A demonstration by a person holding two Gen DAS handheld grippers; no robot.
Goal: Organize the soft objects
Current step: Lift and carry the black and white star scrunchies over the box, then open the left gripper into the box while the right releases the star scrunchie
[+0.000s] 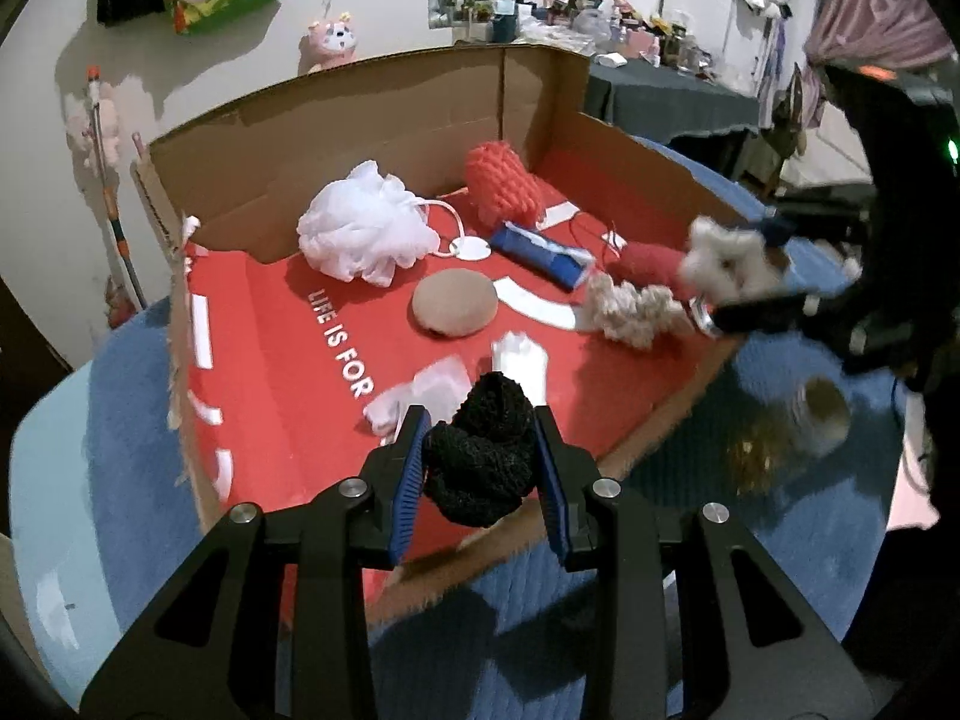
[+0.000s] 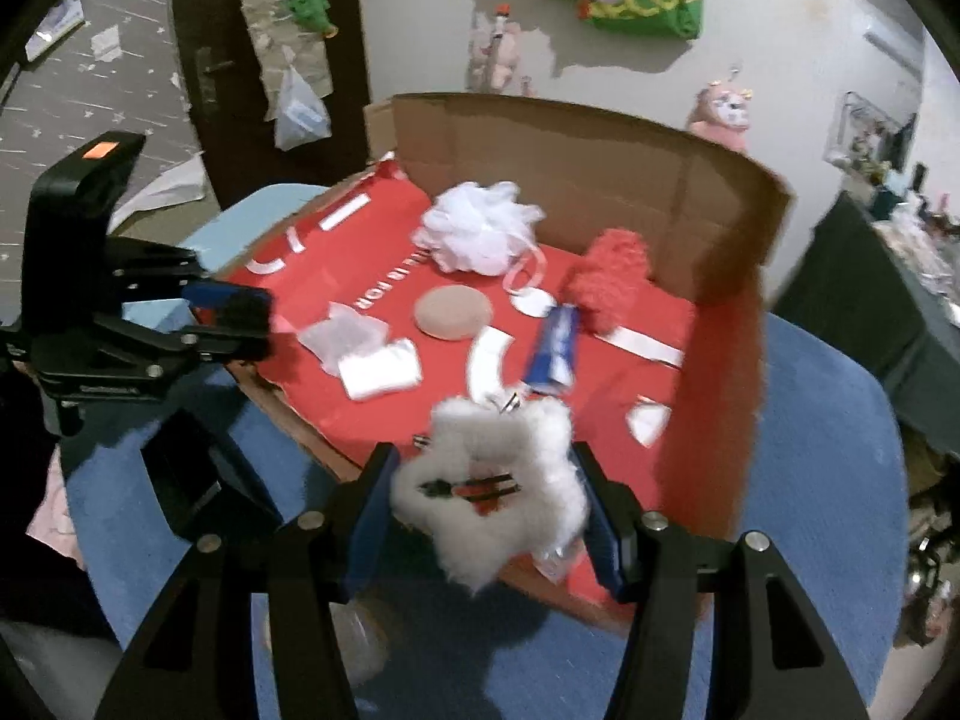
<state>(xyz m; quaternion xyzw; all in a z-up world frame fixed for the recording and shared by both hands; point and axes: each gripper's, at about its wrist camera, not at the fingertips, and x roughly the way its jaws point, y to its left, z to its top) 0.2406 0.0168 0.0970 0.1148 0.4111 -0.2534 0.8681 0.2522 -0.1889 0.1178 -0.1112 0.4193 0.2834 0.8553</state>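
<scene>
The left tongs point(image 1: 480, 462) hold a black knitted bundle point(image 1: 480, 456) between their blue pads, above the near edge of an opened cardboard box point(image 1: 372, 138) with a red inner face. The right tongs point(image 2: 486, 504) grip a fluffy white star-shaped toy point(image 2: 498, 492), also over the box's near edge; in the left wrist view that toy point(image 1: 720, 258) shows at the right, blurred. Inside the box lie a white mesh bath puff point(image 1: 360, 228) near the back wall, a red woolly item point(image 1: 501, 183) beside it, a round tan pad point(image 1: 454, 303) in the middle, a blue-and-white packet point(image 1: 540, 252), a cream knitted piece point(image 1: 630, 306) and clear plastic wrappers point(image 1: 420, 393). The box rests on a blue fuzzy surface point(image 1: 120, 432).
</scene>
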